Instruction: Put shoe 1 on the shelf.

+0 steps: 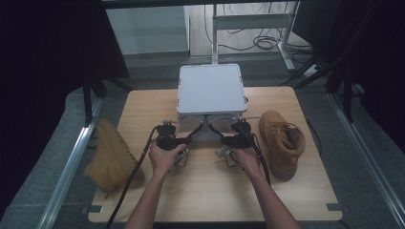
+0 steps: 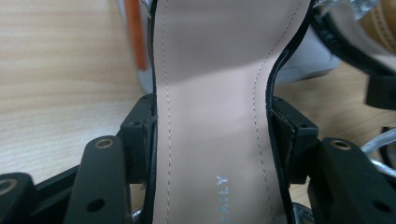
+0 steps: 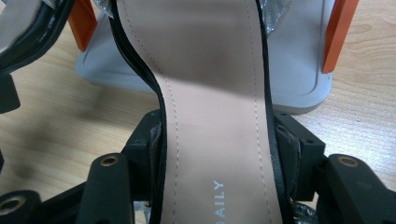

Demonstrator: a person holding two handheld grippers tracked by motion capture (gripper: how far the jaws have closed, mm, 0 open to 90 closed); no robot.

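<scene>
Left gripper point(image 1: 168, 125) clamps the left sandal point(image 2: 210, 140); right gripper point(image 1: 240, 126) clamps the right sandal point(image 3: 215, 140), toes seemingly under the grey box point(image 1: 210, 88)

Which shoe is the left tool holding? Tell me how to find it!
Find the grey box at the table's far edge. Two black sandals sit just in front of it; the left sandal is clamped in the left tool. Unlike the tan boots at the table's sides, it is slim, with a pale pink insole.
</scene>
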